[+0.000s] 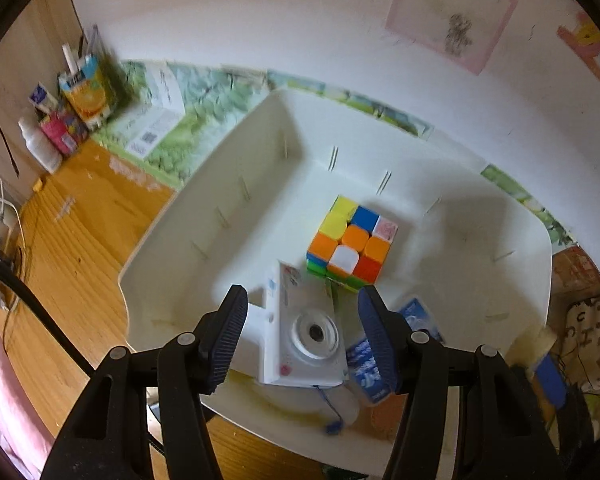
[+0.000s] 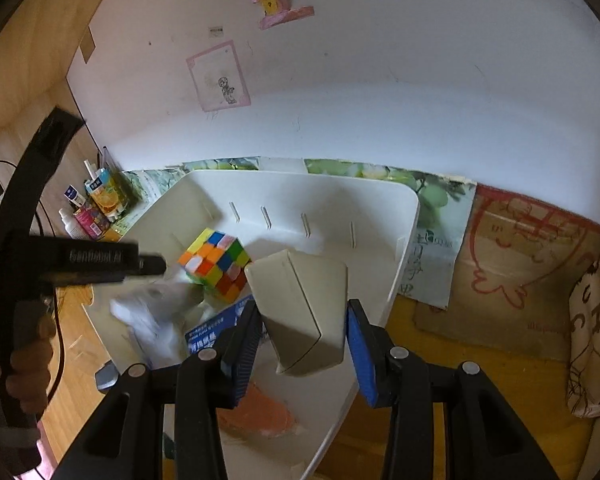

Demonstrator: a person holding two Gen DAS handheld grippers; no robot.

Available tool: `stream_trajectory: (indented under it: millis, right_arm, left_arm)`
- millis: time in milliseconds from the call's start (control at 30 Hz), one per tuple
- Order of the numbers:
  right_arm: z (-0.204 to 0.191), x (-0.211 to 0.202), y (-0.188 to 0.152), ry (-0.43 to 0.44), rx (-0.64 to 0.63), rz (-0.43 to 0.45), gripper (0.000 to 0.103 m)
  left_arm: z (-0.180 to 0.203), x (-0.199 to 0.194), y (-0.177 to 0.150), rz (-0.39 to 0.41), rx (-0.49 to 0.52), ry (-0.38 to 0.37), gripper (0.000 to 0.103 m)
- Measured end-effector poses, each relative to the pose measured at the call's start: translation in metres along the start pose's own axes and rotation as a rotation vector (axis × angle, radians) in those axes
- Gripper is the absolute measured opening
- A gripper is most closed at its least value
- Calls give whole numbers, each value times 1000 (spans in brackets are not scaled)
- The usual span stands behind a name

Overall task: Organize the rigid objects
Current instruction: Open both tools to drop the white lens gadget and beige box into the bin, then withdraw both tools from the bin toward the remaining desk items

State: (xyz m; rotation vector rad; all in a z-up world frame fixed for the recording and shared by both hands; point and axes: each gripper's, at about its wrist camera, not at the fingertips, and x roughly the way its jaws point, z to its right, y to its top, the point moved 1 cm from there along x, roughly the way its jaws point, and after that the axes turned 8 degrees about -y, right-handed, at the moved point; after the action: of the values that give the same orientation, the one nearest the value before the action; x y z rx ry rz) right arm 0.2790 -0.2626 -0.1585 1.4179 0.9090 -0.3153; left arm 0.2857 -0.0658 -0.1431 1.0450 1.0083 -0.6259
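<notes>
hanging between right gripper [image 2: 305, 340] pads: beige box [image 2: 304, 312]

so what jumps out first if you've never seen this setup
The scrambled colour cube sits in the middle of the white bin, the brightest thing there. Just in front of it, a white toy camera lies between the left gripper's jaws. The right gripper has a beige block between its jaws, above the bin's right side.
</notes>
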Motion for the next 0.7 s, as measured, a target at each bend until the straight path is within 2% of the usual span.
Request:
stream_trajectory:
  millis: [167,300,367,467,700]
  right_arm:
    - [4,-13,-2,27,26,31,63]
    - [5,-26,3,42,56,71,76]
    - [5,-32,5,42,71,90,80]
    - [3,-35,7,33,89,95,81]
    - [-6,-50,10,14,123,99,82]
  left_arm:
    - [-2,-12,2,27,-4,-21,62]
    - [-4,-27,-1,66,21,-76,63]
    - [-6,-39,-4,105,45,-89,72]
    - [-10,-59,-9,168,87,-129,77]
    - [-22,-96,-11,241,162,-200,80]
